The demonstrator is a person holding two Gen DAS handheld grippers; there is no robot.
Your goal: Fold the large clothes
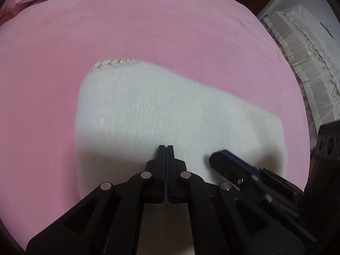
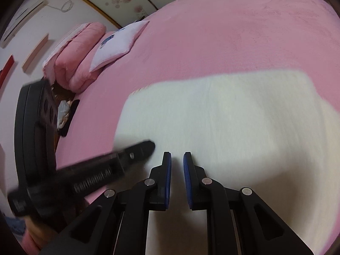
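Black tool (image 1: 166, 148), blue pads (image 2: 167, 165), silver pivot pins

White fluffy garment (image 1: 170, 110) lies folded flat on pink bedspread (image 1: 148, 25)

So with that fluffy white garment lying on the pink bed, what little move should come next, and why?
Probably lower both onto the near edge of the white garment to pinch it. It lies flat on the pink bed, and neither grips cloth: the left hand-held gripper is shut with nothing between its pads, the right hand-held gripper shows an empty gap. The left would need to open first.
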